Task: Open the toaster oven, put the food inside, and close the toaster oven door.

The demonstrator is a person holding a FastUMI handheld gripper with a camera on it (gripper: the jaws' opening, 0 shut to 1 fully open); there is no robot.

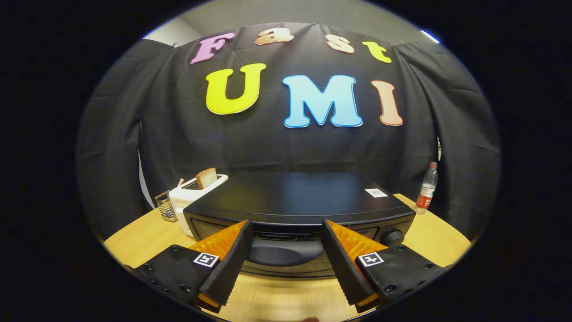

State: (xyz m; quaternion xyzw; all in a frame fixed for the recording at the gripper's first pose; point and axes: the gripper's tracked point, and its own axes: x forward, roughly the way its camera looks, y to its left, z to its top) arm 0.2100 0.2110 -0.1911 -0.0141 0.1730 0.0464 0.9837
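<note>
A black toaster oven (299, 197) stands on the wooden table (138, 241), right ahead of me. Its door is closed, and the dark door handle (283, 250) sits at the front, between my two fingers. My gripper (286, 232) is open, with one finger on either side of the handle, not pressing on it. A slice of brown bread (206, 177) sticks up out of a white pop-up toaster (192, 197) to the left of the oven. A round knob (392, 236) shows at the oven's right front corner.
A small wire basket (165, 206) stands left of the white toaster. A plastic bottle with a red label (426, 188) stands at the table's back right. Black cloth walls close the booth behind and at both sides.
</note>
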